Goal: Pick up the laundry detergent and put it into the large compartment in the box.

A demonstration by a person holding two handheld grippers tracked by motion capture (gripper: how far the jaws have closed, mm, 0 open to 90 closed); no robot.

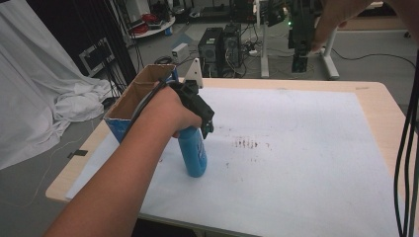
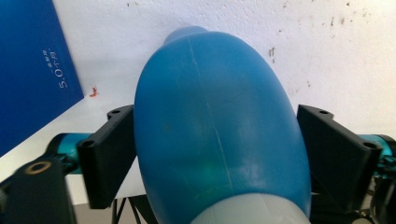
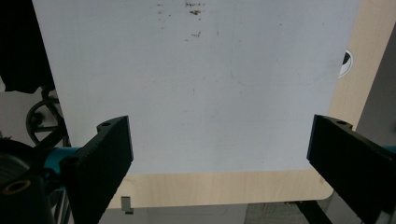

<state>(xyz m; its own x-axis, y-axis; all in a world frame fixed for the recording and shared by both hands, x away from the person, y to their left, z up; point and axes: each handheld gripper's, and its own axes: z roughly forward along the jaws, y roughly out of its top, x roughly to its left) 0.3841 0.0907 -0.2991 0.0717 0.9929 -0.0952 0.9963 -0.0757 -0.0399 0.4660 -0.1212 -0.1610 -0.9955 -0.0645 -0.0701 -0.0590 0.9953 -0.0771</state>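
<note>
L gripper (image 1: pixel 205 123) clamped on blue bottle (image 1: pixel 193 150) (upright on mat) | R gripper (image 3: pixel 219 154) wide open, nothing held | cardboard box (image 1: pixel 141 96) contents unclear

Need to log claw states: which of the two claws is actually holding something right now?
The left claw, closed around the blue bottle; the right claw is wide open, raised.

Dim, even indoor light; soft shadows, slightly grainy, no glare.

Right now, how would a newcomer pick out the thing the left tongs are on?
Start at the white mat on the table, then its left end beside the open cardboard box. Standing there is a blue plastic bottle, the only upright item, between the left tongs.
</note>
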